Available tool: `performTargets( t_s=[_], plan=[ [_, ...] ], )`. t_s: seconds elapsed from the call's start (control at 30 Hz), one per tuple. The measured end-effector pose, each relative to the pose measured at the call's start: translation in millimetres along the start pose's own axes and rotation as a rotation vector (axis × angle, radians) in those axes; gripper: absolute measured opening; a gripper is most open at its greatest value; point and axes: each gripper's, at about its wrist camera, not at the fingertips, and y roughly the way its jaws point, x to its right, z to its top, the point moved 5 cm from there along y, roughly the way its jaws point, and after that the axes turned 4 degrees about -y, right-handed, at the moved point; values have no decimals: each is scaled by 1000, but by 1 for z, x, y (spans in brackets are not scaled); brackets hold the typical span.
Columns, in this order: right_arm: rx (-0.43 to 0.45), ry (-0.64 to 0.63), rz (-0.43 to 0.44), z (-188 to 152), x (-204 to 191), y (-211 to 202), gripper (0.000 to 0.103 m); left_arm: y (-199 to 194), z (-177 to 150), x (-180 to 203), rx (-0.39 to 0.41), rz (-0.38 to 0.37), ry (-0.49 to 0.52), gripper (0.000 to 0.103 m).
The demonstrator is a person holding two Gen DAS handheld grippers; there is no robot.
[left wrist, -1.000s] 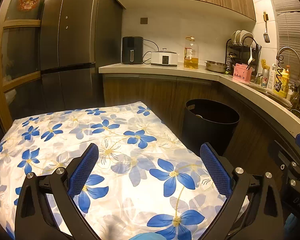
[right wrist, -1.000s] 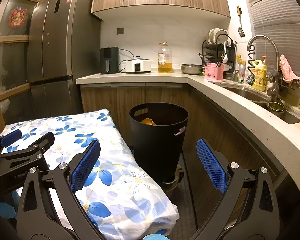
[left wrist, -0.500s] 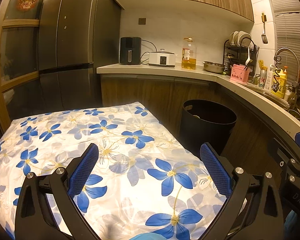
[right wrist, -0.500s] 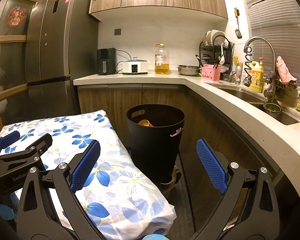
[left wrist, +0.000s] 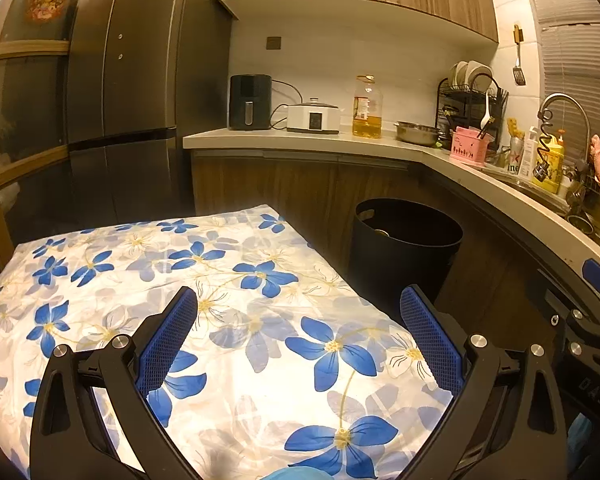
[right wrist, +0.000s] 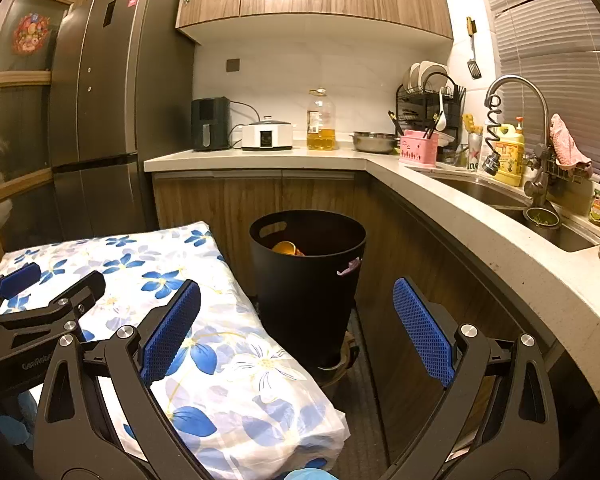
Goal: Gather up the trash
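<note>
The table [left wrist: 100, 280], covered in a white cloth with blue flowers, shows no loose trash on the part in view; whatever there is to collect seems to sit already in the black bin [right wrist: 308, 272], where an orange item [right wrist: 285, 247] lies against the inner wall below the rim. The bin stands on the floor just beside the table's far right corner, hard up against the wooden cabinets.

Both grippers are empty, fingers spread wide. The left gripper [left wrist: 300, 336] hangs over the near half of the table, pointing across the cloth toward the fridge [left wrist: 132, 80]; from there the bin lies ahead and to the right, past the table's right edge. The right gripper [right wrist: 296, 332] hangs at the table's near right corner, its left finger over the cloth and its right finger over the gap, and the bin's open mouth lies almost straight ahead between the fingers. So the right hand is the nearer one for anything to do with the bin.

Room is tight: a narrow strip of dark floor runs between the table's right edge and the curved counter [right wrist: 480, 232], and the bin fills its far end. Above the table it is open.
</note>
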Motion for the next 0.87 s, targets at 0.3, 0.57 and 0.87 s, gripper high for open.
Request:
performTargets(
  t_s=[0.3, 0.57, 0.87],
  plan=[
    [0, 2, -6, 1, 1, -1, 96, -1, -2, 7, 2, -29, 43, 83],
    [4, 7, -14, 3, 1, -2, 96, -3, -4, 7, 6, -27, 51, 87],
    [9, 13, -20, 4, 1, -3, 96, -3, -2, 4, 10, -29, 33, 96]
  ],
)
